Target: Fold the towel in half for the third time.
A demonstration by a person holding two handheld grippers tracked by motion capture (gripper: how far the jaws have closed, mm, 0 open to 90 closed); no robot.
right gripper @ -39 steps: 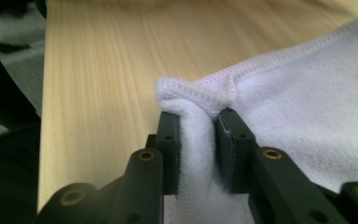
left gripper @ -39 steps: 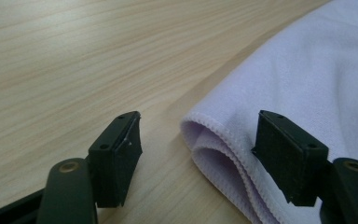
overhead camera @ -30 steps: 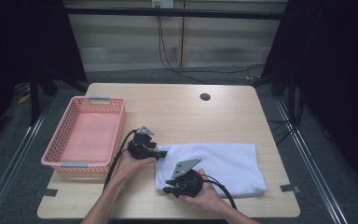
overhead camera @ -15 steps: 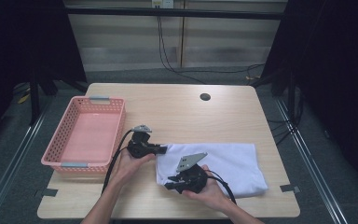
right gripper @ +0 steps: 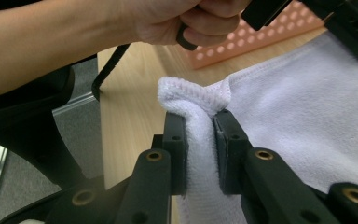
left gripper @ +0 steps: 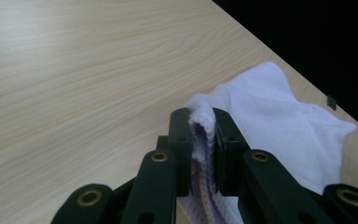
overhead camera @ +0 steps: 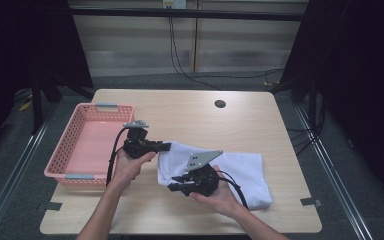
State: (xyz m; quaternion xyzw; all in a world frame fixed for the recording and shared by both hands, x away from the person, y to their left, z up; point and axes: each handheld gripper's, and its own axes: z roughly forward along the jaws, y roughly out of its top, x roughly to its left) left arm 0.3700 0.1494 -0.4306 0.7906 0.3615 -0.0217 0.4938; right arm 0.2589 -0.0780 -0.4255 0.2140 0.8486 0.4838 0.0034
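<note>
We've got the white towel [overhead camera: 230, 170] on the tabletop [overhead camera: 190, 115], left gripper [left gripper: 200, 135] and right gripper [right gripper: 200, 140] jaws each pinching a corner; thin bites could slip as we lift.

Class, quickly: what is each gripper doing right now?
Left gripper: closed on the white towel's edge.
Right gripper: closed on a fold of the same towel.
</note>
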